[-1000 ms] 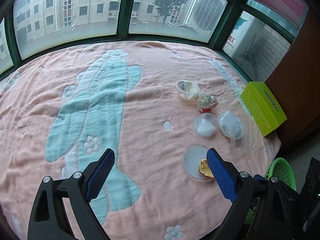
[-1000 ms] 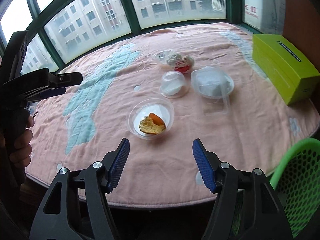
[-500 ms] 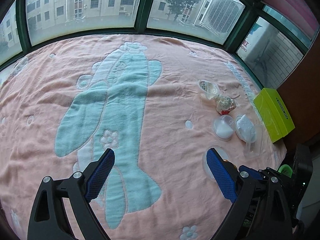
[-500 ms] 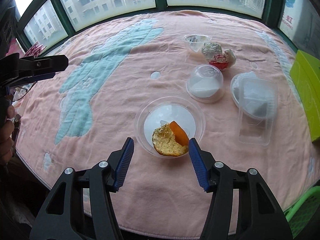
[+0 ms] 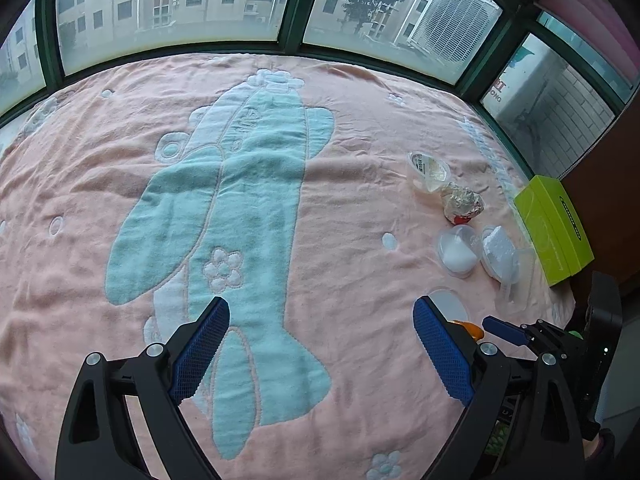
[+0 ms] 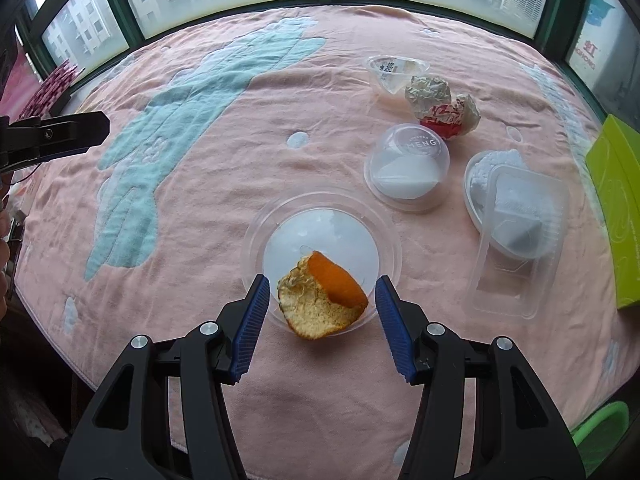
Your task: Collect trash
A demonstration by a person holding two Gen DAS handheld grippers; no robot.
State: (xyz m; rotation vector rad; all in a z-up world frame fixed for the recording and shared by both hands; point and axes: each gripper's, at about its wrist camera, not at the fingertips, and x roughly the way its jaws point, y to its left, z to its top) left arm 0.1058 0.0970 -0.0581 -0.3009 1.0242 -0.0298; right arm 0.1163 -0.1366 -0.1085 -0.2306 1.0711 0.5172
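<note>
Pink blanket [image 5: 360, 280] below green-framed bay windows [image 5: 300, 4], grey daylight outside

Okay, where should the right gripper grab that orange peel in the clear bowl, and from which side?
Grip the orange peel across its curled sides, from above at the near edge. It leans over the near rim of the clear bowl, so that raised edge is free. The right gripper already straddles it with open jaws, pads apart from it.
</note>
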